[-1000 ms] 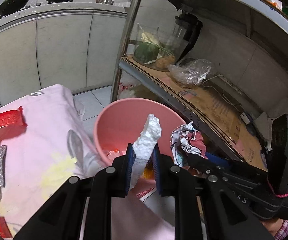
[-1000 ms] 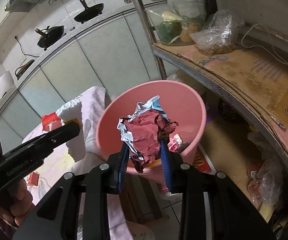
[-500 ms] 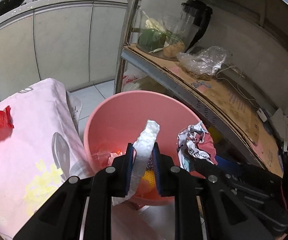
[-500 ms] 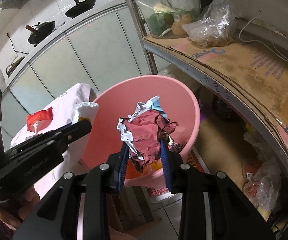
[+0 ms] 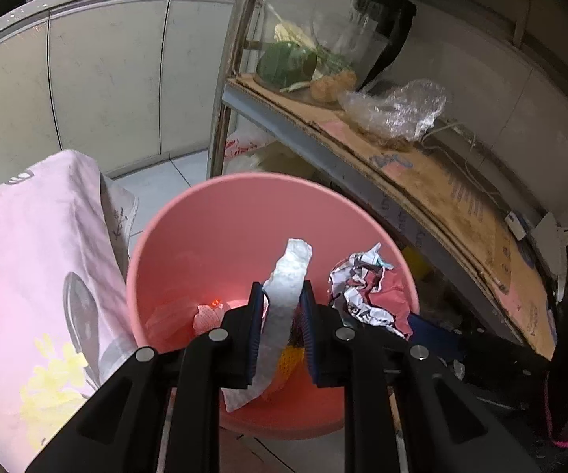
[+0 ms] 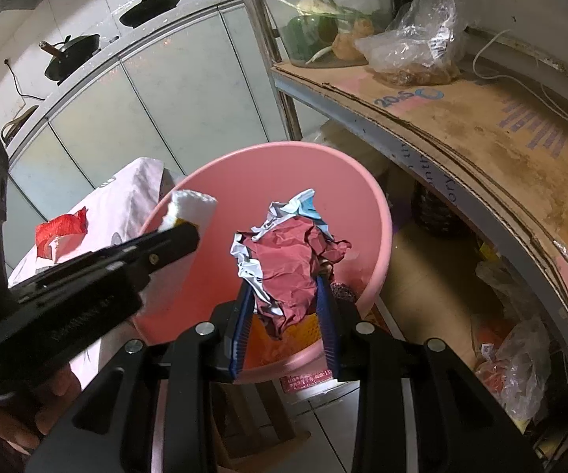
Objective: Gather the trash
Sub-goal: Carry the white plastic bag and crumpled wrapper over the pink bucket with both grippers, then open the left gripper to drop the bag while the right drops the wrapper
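Left wrist view: both loads directly above the pink bin (image 5: 213,213) — left gripper (image 5: 282,327) clamping an upright foam strip (image 5: 286,295), right gripper (image 6: 286,315) clamping a crumpled wrapper (image 6: 288,260).

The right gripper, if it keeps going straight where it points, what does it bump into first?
Probably the trash lying inside the pink bin; the right gripper, shut on crumpled paper, aims into it. Depth is unclear.

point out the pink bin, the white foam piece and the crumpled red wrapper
pink bin (image 5: 244,213), left wrist view, bare inner wall
white foam piece (image 5: 290,276), left wrist view, upper half
crumpled red wrapper (image 6: 288,268), right wrist view, red middle
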Available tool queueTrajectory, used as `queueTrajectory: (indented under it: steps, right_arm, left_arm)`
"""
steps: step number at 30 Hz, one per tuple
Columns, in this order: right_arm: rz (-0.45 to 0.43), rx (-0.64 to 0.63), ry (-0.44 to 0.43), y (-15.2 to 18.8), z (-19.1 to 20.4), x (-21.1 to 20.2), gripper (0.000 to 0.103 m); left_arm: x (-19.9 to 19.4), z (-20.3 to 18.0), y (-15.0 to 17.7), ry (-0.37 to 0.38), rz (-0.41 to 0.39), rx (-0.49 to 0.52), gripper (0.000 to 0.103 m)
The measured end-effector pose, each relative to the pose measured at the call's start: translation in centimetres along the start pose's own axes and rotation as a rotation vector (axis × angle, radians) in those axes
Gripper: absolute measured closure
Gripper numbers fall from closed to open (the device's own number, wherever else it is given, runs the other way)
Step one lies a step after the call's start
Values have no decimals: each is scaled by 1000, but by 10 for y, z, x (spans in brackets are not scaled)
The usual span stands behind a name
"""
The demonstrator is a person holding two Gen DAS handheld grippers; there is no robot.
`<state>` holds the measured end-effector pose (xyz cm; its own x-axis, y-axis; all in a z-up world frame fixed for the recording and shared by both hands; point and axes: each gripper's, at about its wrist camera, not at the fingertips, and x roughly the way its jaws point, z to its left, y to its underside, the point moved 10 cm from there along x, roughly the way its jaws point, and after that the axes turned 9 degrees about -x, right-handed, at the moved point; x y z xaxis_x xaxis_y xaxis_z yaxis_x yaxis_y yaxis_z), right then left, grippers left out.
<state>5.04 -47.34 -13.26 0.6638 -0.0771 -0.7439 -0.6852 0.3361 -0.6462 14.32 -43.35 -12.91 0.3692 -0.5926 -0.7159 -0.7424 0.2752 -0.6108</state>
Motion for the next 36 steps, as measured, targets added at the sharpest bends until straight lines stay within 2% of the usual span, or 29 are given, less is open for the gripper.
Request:
queueTrajectory:
  steps: [12, 19, 27, 36]
  right_arm:
    - [23, -1, 13, 1, -3, 8, 70]
    - [29, 11, 2, 1, -4, 8, 68]
    - [30, 16, 4, 1, -4, 8, 66]
    - [33, 15, 7, 1, -3, 8, 66]
  left_arm:
    - [13, 17, 9, -34, 44, -36, 83]
    - [11, 21, 13, -40, 65, -52, 72]
    - [8, 21, 14, -38, 66, -57, 67]
    - [4, 26, 14, -34, 66, -70, 66]
